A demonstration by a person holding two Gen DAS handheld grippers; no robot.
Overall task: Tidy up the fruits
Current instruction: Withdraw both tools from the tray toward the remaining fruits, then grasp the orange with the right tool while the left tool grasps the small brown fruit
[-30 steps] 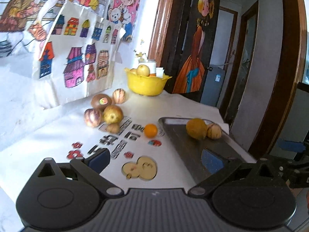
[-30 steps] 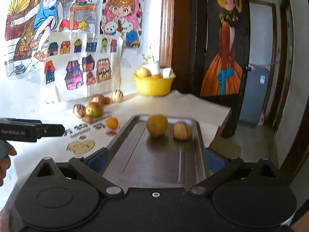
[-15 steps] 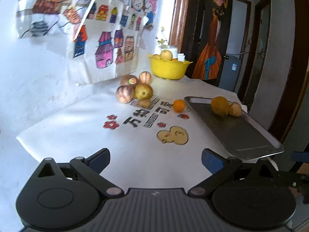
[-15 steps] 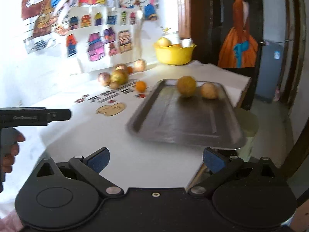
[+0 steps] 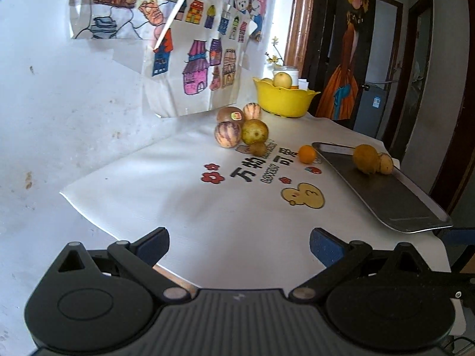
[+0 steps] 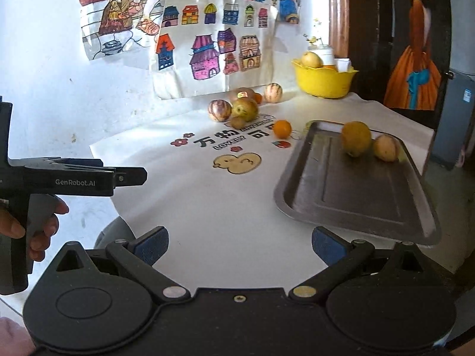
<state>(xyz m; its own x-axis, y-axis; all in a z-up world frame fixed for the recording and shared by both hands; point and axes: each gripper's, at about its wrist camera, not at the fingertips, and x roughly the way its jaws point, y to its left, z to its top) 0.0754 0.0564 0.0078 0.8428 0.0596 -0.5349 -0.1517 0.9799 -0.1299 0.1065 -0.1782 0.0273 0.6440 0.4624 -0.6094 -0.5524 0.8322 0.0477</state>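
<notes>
Grey metal tray (image 6: pixel 359 190) lies at the right edge of the desk (image 6: pixel 213 207), carrying two yellowish fruits (image 6: pixel 356 138) that sit touching each other at its far end. A small orange (image 6: pixel 282 128) rests on the white printed cloth just beside the tray's far left corner. Farther back, a cluster of striped and brownish fruits (image 6: pixel 234 108) sits near the wall below children's drawings (image 6: pixel 207 53), with a yellow bowl (image 6: pixel 323 81) holding more fruit at the far corner. Both sets of tongs, left (image 5: pixel 239 244) and right (image 6: pixel 240 244), hover over the near edge of the desk, spread wide and holding nothing. A person's hand (image 6: pixel 35 225) grips the left handle.
</notes>
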